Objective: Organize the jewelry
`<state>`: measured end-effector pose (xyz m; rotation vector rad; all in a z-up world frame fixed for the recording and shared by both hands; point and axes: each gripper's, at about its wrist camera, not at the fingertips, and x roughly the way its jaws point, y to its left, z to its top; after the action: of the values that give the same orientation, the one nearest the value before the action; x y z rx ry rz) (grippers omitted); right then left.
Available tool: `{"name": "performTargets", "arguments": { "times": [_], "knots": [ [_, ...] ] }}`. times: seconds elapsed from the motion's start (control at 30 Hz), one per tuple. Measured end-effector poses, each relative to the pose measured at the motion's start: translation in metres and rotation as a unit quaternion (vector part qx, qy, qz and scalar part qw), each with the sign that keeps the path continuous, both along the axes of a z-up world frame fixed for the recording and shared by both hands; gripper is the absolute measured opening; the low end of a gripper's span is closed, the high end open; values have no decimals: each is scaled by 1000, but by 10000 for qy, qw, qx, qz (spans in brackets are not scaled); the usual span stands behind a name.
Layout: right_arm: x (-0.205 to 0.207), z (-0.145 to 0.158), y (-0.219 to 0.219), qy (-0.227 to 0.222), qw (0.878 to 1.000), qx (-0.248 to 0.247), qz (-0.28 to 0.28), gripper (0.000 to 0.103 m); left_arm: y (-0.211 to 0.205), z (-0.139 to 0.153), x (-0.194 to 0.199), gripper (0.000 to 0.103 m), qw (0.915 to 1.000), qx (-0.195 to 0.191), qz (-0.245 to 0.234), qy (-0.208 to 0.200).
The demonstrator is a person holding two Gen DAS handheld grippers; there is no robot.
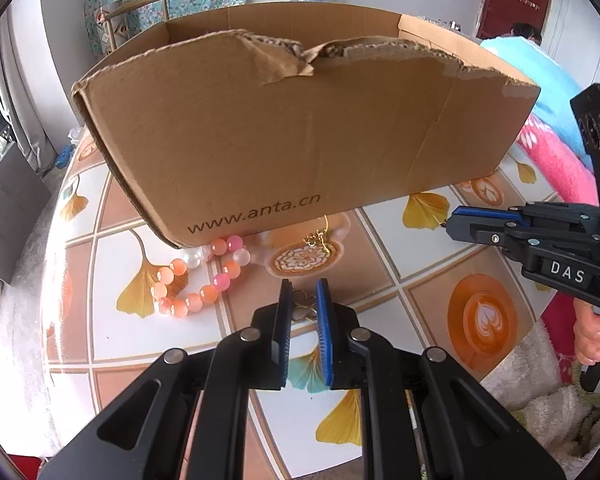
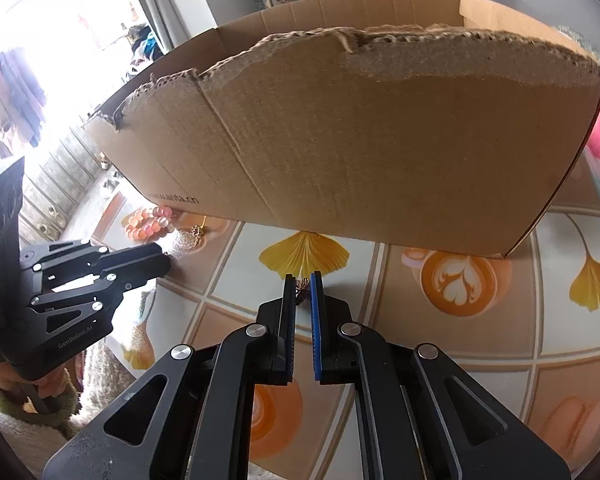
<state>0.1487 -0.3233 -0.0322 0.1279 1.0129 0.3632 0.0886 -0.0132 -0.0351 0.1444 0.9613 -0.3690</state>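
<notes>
The right gripper [image 2: 303,286] pinches a small bronze butterfly charm [image 2: 301,289], light and delicate. The left gripper [image 1: 304,294] is nearly closed around what may be a flower charm [image 1: 305,300] on the desk [image 1: 400,256], before the cardboard box [image 1: 300,128].

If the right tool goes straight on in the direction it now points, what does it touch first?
Most likely the tablecloth at the yellow leaf print, just ahead of the right tool, which is shut on a butterfly charm. The cardboard box stands behind it; depth is unclear, so possibly that.
</notes>
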Motion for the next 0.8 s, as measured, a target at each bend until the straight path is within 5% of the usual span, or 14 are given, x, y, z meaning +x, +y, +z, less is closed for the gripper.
{"name": "performTargets", "arguments": {
  "times": [0.67,0.77,0.8],
  "knots": [
    [-2,2,-11,99,9995,257,-176,0,12,10,-18,3,9989,-405,-214,-103],
    [-4,1,-11,118,9994,267,-174,3,11,13,-18,5,9987,-427,-252,-97],
    [-5,1,-11,128,9994,266,-177,3,11,12,-17,13,9988,-427,-245,-73]
  ]
}}
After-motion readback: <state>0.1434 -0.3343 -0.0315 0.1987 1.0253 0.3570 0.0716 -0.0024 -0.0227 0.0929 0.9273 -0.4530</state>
